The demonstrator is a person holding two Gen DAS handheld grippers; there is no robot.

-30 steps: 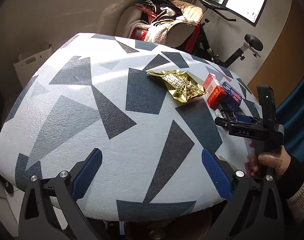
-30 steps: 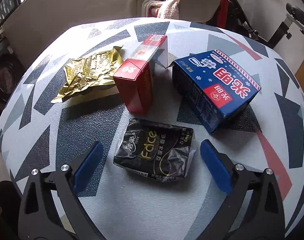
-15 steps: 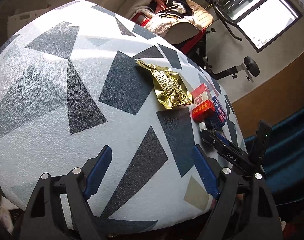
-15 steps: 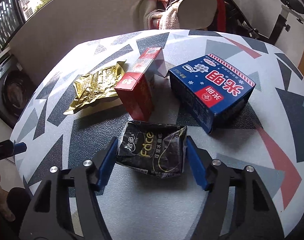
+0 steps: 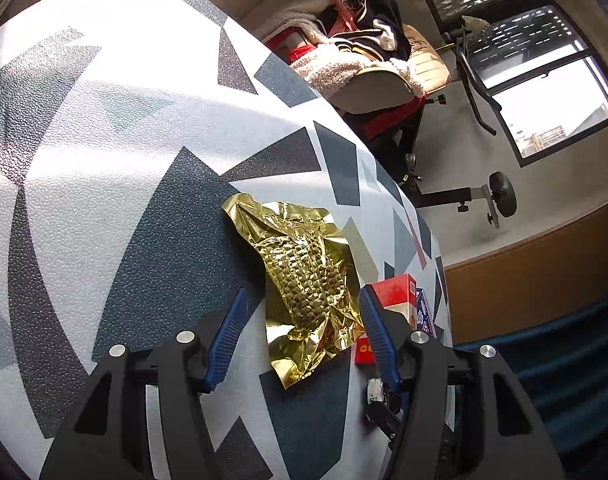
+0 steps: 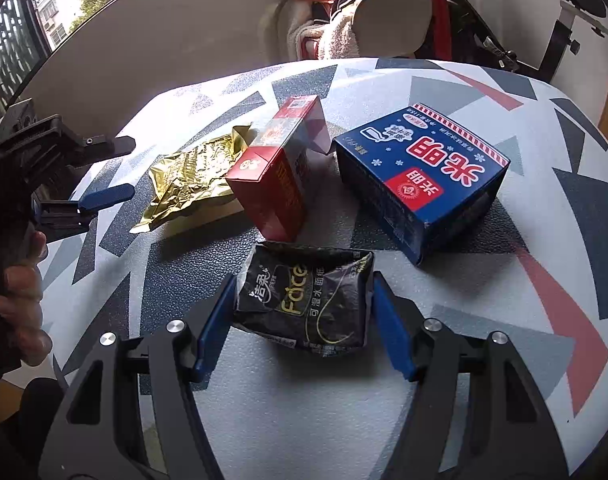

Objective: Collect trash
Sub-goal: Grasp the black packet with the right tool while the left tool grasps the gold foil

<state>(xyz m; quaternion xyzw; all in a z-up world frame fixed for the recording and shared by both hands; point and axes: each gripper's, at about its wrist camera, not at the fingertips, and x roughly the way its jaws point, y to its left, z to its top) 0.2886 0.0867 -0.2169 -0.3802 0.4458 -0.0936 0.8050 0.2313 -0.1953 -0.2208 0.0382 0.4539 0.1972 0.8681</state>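
A crumpled gold foil wrapper (image 5: 304, 280) lies on the patterned table (image 5: 103, 160). My left gripper (image 5: 301, 294) straddles its near half with the jaws closing. A gap remains at the left pad, while the right pad sits at the foil's edge. In the right wrist view the left gripper (image 6: 115, 170) comes in from the left beside the gold wrapper (image 6: 191, 176), held by a hand (image 6: 15, 292). My right gripper (image 6: 304, 278) is shut on a black tissue pack (image 6: 308, 304), which bulges between the pads.
A red box (image 6: 275, 176) and a blue box (image 6: 424, 176) stand just beyond the black pack, the red one next to the foil. Past the table's far edge are a chair piled with clothes (image 5: 364, 68) and an exercise bike (image 5: 484, 196).
The left gripper rolled and travelled across the table to the gold wrapper while its jaws narrowed. The right gripper's jaws came in from wide apart onto the black pack, then stayed put.
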